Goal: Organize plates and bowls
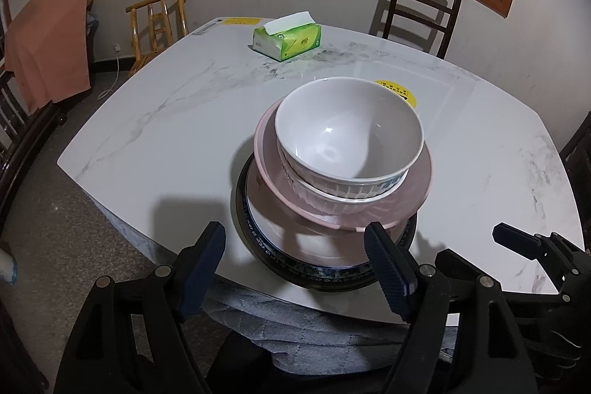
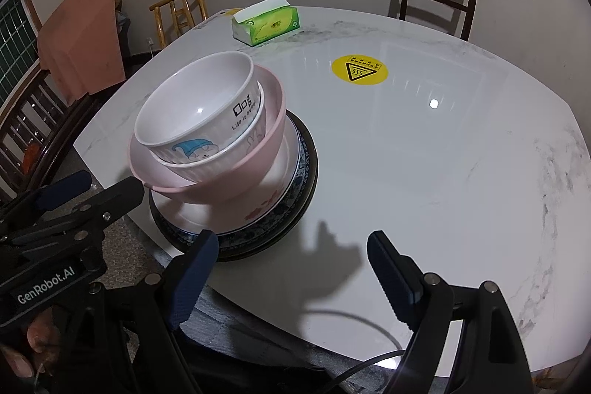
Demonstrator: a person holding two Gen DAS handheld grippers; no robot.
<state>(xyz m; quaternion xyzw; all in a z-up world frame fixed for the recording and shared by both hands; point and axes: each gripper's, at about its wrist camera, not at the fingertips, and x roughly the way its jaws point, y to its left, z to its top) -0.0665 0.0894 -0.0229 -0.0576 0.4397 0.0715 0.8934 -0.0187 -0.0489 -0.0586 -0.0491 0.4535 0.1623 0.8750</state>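
White printed bowl point(image 1: 349, 139) sits tilted in pink bowl point(image 1: 406, 194), atop blue-rimmed plate point(image 1: 258, 239), near lower desk point(image 1: 166, 120) edge. Left gripper point(image 1: 295, 246), right gripper point(image 2: 291, 250): jaws wide open, empty. You should level the stack before leaving it.

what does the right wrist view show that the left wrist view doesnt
Only the right wrist view: the cartoon and lettering on the white bowl, and the whole yellow warning sticker. Only the left wrist view: the far side of the bowl's inside, and the sticker half hidden behind it. Both: the stack on the dark-rimmed plate, the tissue box, and open jaws.
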